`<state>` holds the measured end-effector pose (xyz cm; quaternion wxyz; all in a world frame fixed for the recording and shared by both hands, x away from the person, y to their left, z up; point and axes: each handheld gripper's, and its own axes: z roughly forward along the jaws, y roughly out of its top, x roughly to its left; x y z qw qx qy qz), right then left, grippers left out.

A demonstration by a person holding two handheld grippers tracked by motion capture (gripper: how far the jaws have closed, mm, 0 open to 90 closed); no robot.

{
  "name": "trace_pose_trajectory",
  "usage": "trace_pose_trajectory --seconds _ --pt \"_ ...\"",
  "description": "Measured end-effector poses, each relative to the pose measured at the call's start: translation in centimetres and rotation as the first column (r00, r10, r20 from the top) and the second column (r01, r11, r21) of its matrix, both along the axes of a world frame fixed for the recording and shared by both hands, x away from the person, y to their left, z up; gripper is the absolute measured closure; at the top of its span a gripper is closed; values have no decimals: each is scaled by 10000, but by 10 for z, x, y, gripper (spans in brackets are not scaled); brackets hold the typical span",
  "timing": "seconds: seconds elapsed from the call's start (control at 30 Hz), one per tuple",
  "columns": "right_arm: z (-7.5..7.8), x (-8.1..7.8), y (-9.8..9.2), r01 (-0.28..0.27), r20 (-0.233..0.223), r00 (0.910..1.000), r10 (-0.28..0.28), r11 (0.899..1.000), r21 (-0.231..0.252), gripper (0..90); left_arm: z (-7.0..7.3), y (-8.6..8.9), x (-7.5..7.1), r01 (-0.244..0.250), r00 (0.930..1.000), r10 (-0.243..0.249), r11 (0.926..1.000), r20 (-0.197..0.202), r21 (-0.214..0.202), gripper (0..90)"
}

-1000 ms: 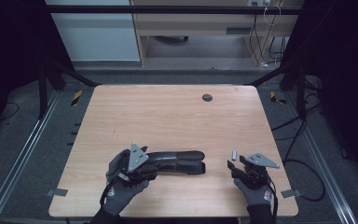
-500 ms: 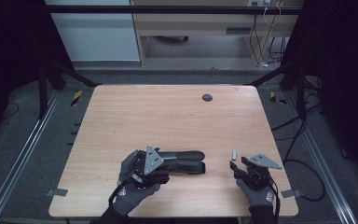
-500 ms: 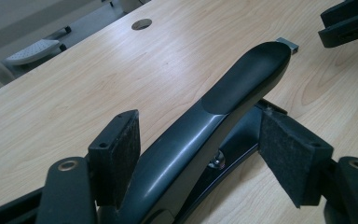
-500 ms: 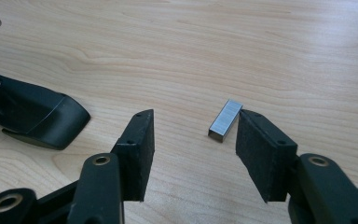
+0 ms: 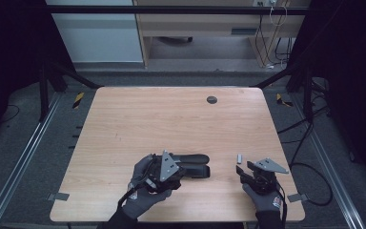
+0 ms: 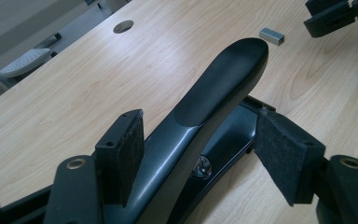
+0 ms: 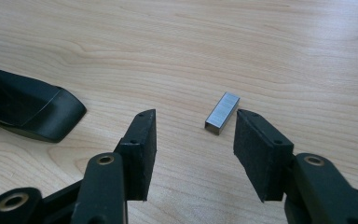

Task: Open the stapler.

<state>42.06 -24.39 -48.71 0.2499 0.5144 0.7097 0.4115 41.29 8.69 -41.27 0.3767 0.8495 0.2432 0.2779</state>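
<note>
We hold stapler (image 6: 214, 93) in left gripper (image 5: 169, 169), jaws straddling it, contact unclear. Staple block (image 7: 222, 112) lies just right of stapler, between wide, just-closing jaws of right gripper (image 7: 193, 154). Risk: off-centre pinch flips small block away.

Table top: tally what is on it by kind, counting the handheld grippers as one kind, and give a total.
Black stapler: 1
Metal staple strip: 1
Handheld grippers: 2, the left gripper around the stapler, the right gripper open beside the staple strip, its jaws having just been closing
Total: 4
</note>
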Motion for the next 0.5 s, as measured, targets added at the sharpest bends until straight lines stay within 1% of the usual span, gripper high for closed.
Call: trace_pose_trajectory --seconds 0.07,0.17,0.3,0.33,0.5 --pt "0 0 -1 33 -1 10000 -33 10000 33 496 0 -2 1 -9 10000 9 9999 40 100 340" --pt "0 0 -2 41 -13 10000 -41 10000 34 496 -2 -5 2 -48 9998 43 9997 206 228 345" --pt "-1 1 -2 75 13 10000 -75 10000 -23 496 -5 -9 4 -51 9996 38 9989 287 456 351" --pt "-1 1 -3 63 19 10000 -63 10000 -24 496 -5 -9 4 -29 9996 12 9984 293 566 354" --pt "-1 1 -3 83 -33 10000 -83 10000 21 495 -7 -11 4 -5 9992 -25 9972 409 753 366"
